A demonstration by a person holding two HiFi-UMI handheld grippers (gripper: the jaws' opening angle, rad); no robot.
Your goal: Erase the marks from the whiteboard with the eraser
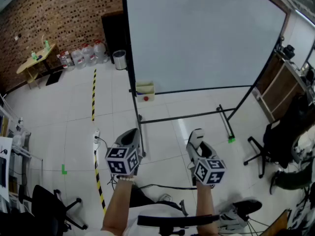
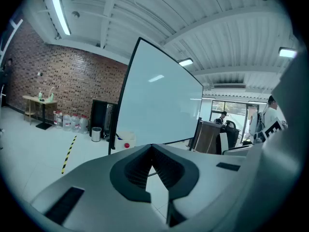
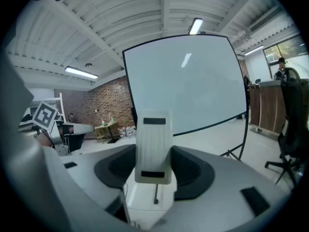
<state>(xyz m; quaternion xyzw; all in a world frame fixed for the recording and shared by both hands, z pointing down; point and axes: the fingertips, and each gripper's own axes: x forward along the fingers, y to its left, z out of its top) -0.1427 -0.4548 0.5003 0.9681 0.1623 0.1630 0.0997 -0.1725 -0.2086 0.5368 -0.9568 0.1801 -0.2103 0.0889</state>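
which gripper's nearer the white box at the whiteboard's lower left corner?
Left. In the head view the left gripper is just below the box, slightly to its left; the right gripper, holding the eraser, is below and well to its right.

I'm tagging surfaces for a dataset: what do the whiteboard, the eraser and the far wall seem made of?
Whiteboard: smooth, glossy white panel, a ceiling lamp reflects in it; thin dark frame, probably metal.
Eraser: white ribbed body, likely matte plastic.
Wall: bare red brick with visible mortar lines.
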